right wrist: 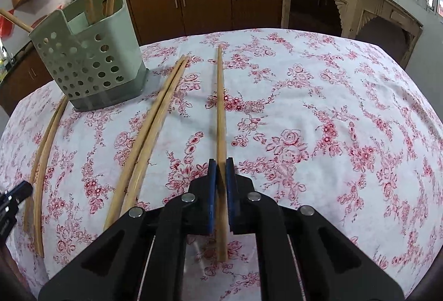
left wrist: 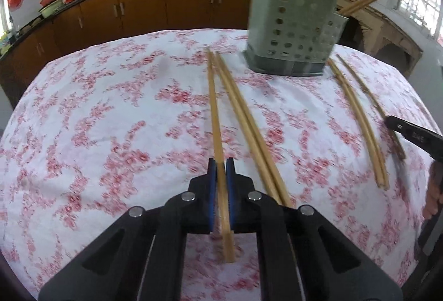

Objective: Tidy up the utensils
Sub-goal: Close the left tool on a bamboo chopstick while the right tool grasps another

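In the left wrist view my left gripper (left wrist: 220, 163) is shut on a single wooden chopstick (left wrist: 214, 107) that lies on the floral tablecloth. A pair of chopsticks (left wrist: 249, 129) lies just to its right. A pale green perforated utensil holder (left wrist: 293, 24) stands behind, with chopsticks sticking out of it. In the right wrist view my right gripper (right wrist: 220, 163) is shut on another single chopstick (right wrist: 220, 107). Left of it lie a chopstick pair (right wrist: 149, 135) and, further left, more chopsticks (right wrist: 45, 162) beside the holder (right wrist: 88, 63). Each gripper's black tip shows at the edge of the other's view.
The table (right wrist: 332, 96) wears a white cloth with red flowers and drops off on all sides. Brown kitchen cabinets (left wrist: 138, 13) with a dark counter and woks run behind it. A worn cream cabinet (right wrist: 346, 2) stands at the back right, near a window.
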{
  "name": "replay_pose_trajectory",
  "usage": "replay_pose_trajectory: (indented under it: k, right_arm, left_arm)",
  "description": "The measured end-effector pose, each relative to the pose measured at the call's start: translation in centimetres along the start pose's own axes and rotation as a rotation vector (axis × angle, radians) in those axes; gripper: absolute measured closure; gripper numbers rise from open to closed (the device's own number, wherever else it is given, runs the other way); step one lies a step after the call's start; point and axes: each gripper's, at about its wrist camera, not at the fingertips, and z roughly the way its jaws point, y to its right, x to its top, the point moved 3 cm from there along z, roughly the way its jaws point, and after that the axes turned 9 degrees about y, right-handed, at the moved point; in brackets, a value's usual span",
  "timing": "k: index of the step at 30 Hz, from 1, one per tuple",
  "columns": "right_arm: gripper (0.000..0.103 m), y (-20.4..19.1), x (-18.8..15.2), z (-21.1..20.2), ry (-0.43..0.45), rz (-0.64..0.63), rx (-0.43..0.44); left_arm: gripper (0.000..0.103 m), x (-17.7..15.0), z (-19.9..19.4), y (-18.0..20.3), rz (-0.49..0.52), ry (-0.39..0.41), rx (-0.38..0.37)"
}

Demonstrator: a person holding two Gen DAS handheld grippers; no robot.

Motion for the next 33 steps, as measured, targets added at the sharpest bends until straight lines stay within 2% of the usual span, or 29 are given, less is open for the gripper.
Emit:
replay_pose_trajectory:
  k: [3,9,12,33]
  right_arm:
    - [0.096,1.0,0.2,0.1,0.003,0.025,-0.018]
    - [0.095,1.7,0.1,0.1,0.016,0.024,-0.03]
    - [0.095,1.5,0.0,0.0,0.027,0.009,-0.039]
    - [0.095,1.8,0.0,0.0,0.026,0.03,-0.021]
  left_arm:
    - [0.095,0.7,0.6,-2.1,-0.058,-0.008,0.027]
    - [0.095,1.3,1.1,-4.2,-0.078,-0.007,0.036]
    - [0.093,1.1,1.0,-4.2,-0.064,0.012,0.038]
    - [0.089,1.1,1.0,-3.9,-0.049,0.009,0.036]
